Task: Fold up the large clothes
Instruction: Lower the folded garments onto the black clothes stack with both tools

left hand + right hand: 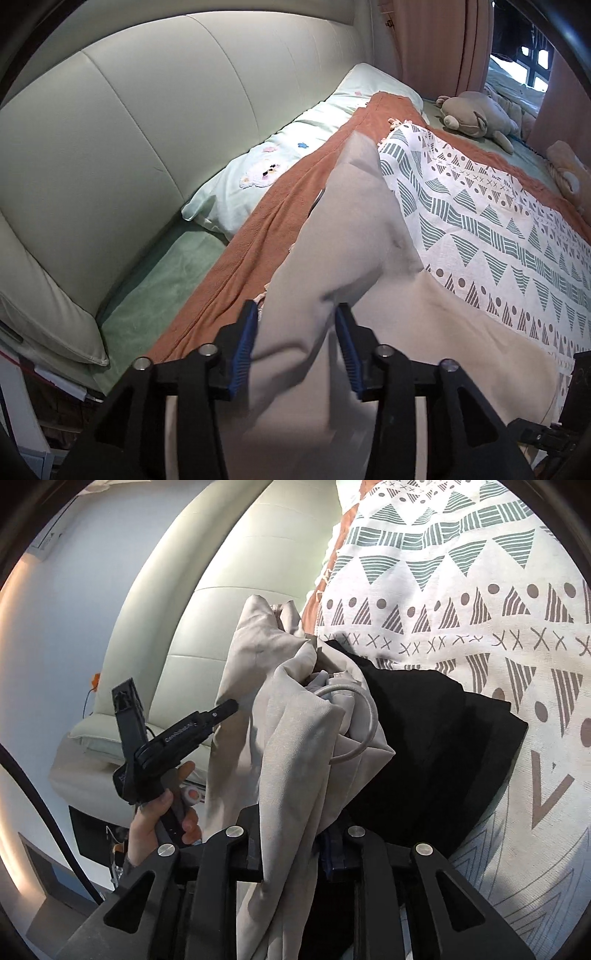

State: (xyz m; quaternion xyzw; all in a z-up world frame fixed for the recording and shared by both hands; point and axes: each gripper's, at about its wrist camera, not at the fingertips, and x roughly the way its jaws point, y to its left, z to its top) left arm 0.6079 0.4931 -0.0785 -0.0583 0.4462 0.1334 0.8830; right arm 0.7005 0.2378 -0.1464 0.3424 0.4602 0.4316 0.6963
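Left gripper (295,332): blue-padded jaws parted, a raised fold of the beige garment (354,236) between them; pads beside the cloth, no firm pinch visible.
Right gripper (291,849): jaws closed on a hanging bunch of the same beige garment (280,746); fingertips hidden by the cloth.
Left hand (159,827): seen from the right wrist camera, wrapped around the handle of the left gripper's black body, just left of the garment.
Beige garment: partly lifted, partly draped over the patterned blanket (498,229); a pale drawstring loop (354,723) showing at its gathered opening.
Black garment (436,738): folded dark cloth just right of the beige bunch, lying on the patterned blanket.
Patterned blanket: white with teal and grey triangles, dots and crosses, spread over an orange blanket (258,229).
Pillow (288,155): pale green, against the padded cream headboard (129,129).
Plush toy (476,114): grey, lying at the far end of the bed, well apart from the garment.
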